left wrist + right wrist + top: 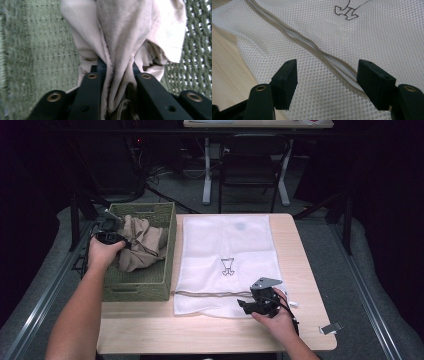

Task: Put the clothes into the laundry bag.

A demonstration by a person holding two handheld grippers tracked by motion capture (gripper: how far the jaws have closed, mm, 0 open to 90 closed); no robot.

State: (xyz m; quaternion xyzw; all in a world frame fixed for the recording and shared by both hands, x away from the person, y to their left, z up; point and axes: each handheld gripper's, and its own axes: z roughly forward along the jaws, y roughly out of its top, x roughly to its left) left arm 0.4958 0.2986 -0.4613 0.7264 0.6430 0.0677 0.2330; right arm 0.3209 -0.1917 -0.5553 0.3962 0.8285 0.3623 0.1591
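A crumpled beige cloth (142,242) lies in the green woven basket (145,287) at the table's left. My left gripper (111,237) reaches into the basket from the left and is shut on a fold of the beige cloth (120,32), which bunches up between the jaws (117,72) above the basket's floor (37,50). A white mesh laundry bag (225,245) lies flat in the middle of the table. My right gripper (246,306) rests at the bag's near edge, open (327,72), its jaws either side of the bag's zipper (312,46) without pinching it.
The wooden table (150,330) has bare room along its front edge and right side. A small metal clip (331,327) lies at the front right corner. Beyond the table stand a dark chair (250,165) and a desk's white legs.
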